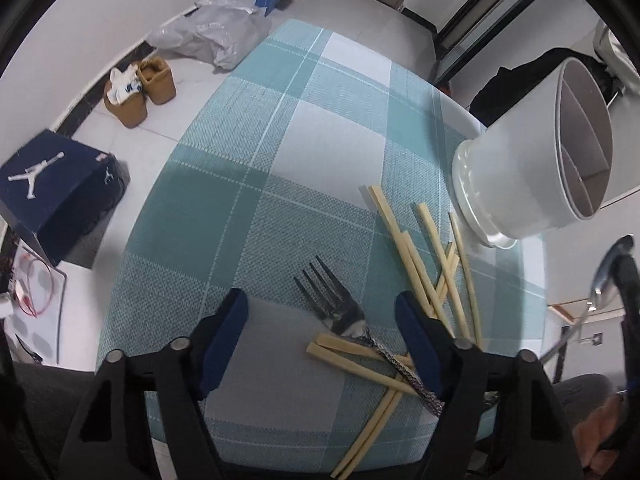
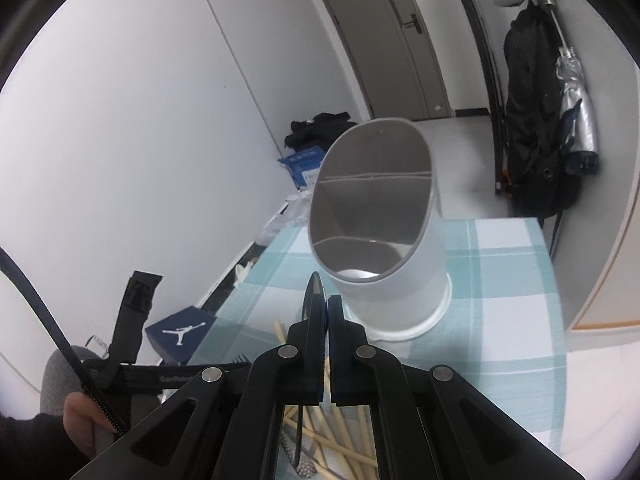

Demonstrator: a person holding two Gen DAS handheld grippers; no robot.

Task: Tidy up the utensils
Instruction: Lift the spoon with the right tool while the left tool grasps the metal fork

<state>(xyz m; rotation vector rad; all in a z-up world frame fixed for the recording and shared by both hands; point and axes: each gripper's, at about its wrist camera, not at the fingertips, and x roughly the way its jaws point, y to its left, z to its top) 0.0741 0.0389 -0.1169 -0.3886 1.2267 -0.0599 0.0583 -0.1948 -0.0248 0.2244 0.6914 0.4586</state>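
Black-fingered left gripper [image 1: 322,328], jaws parted, nothing pinched; metal fork [image 1: 332,306] lies on the checked tablecloth [image 1: 240,184] between its blue pads. Bamboo chopsticks [image 1: 420,264], loosely crossed, lie under and just beyond its right-hand finger. Right gripper [image 2: 326,306], jaws pressed together on a metal spoon [image 2: 311,296] standing edge-on above its tips. White divided utensil holder [image 2: 380,224] stands upright just beyond, compartments showing nothing inside.
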